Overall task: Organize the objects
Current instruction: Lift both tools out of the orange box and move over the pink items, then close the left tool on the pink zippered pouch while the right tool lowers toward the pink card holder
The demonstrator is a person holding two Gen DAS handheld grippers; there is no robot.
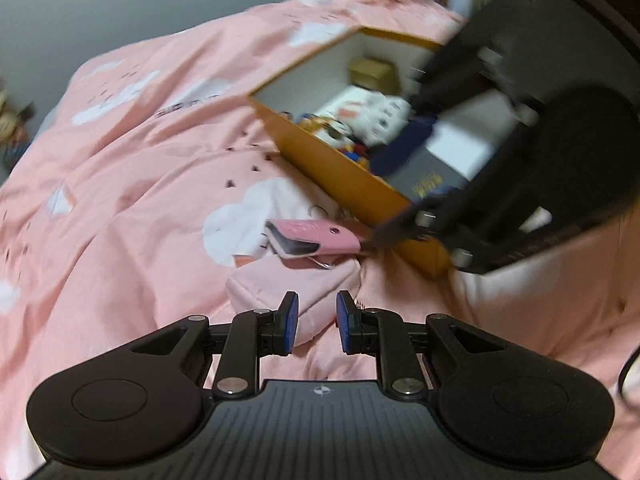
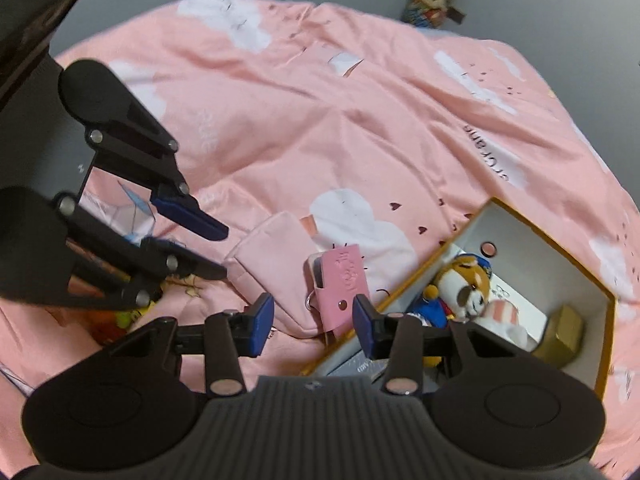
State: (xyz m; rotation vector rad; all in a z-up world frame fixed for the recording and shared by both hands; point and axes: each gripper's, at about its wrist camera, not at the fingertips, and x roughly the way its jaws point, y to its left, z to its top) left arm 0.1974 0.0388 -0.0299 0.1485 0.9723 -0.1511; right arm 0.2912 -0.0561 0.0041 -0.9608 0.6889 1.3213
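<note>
Pink key case (image 2: pixel 340 280) lies flat on the bed's pink duvet (image 2: pixel 320 120), just outside the box (image 2: pixel 460 248), beside its orange long wall, near one corner. In the right wrist view its long axis runs roughly up-down, snap end toward the camera, metal ring poking out at its lower left. It partly overlaps a pale pink pouch (image 2: pixel 272 256), which sits on the side away from the box.

Box is open, white inside, holding a plush dog (image 2: pixel 464 288), a gold block (image 2: pixel 564 336) at the far end and a dark book (image 1: pixel 432 176).

Left claw (image 1: pixel 317 318) hovers over the pouch, blue pads drawn near together with a narrow gap, nothing pinched. Right claw (image 2: pixel 313 324) hangs above the case's snap end, spread apart, holding nothing; case not touched.

Clear plastic item (image 2: pixel 132 208) lies further from the box, behind the left claw
</note>
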